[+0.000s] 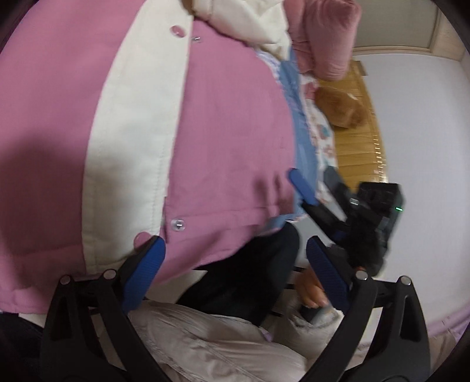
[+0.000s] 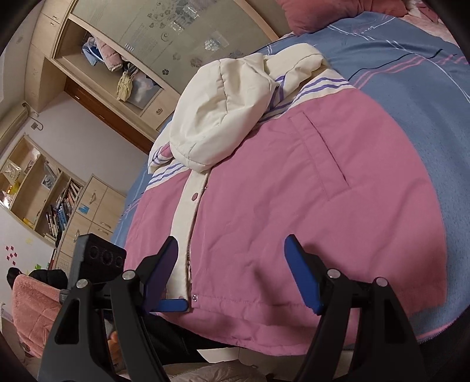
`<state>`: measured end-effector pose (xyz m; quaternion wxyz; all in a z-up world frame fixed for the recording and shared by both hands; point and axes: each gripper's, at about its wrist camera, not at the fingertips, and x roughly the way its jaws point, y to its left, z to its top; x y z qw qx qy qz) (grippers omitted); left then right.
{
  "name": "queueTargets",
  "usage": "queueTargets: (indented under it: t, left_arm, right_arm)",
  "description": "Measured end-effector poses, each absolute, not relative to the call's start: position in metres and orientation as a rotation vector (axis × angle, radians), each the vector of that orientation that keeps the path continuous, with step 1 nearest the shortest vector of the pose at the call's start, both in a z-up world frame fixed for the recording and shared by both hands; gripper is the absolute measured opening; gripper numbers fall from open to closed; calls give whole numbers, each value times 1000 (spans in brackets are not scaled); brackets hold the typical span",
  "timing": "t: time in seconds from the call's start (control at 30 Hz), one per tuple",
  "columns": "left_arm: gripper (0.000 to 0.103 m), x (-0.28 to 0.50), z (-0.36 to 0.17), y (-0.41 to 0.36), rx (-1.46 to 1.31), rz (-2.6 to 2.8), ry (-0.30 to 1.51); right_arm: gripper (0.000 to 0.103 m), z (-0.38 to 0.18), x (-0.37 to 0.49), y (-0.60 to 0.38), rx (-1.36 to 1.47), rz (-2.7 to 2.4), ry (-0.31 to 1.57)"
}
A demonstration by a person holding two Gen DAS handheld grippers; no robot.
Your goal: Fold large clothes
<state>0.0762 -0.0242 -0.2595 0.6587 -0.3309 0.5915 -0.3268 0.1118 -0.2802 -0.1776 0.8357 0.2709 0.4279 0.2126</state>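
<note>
A large pink padded jacket [image 2: 293, 188] with a cream snap placket [image 2: 188, 217] and a cream hood [image 2: 223, 114] lies spread on the bed. It fills the left wrist view [image 1: 229, 129]. My left gripper [image 1: 235, 273] is open, its fingers over the jacket's bottom hem near the placket. My right gripper [image 2: 232, 270] is open over the hem, just right of the placket. In the left wrist view the right gripper [image 1: 311, 191] shows at the jacket's right edge. In the right wrist view a blue fingertip of the left gripper [image 2: 173, 305] touches the hem at the placket.
The bed has a blue striped cover [image 2: 411, 76] with a pink pillow [image 2: 323, 11] at its head. A wardrobe [image 2: 123, 58] and bookshelves [image 2: 44, 188] stand at the left. A pink towel [image 2: 32, 308] lies low left. The person's pale padded coat [image 1: 205, 346] is below the grippers.
</note>
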Motion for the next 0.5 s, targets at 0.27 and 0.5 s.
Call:
queueTargets:
  t: [0.27, 0.5]
  left_arm:
    - [98, 86, -272, -37, -781, -655, 1342]
    - [40, 79, -257, -42, -704, -665, 1267]
  right_arm:
    - [75, -179, 97, -284, 577, 440, 900]
    - [75, -179, 91, -293, 569, 407, 894]
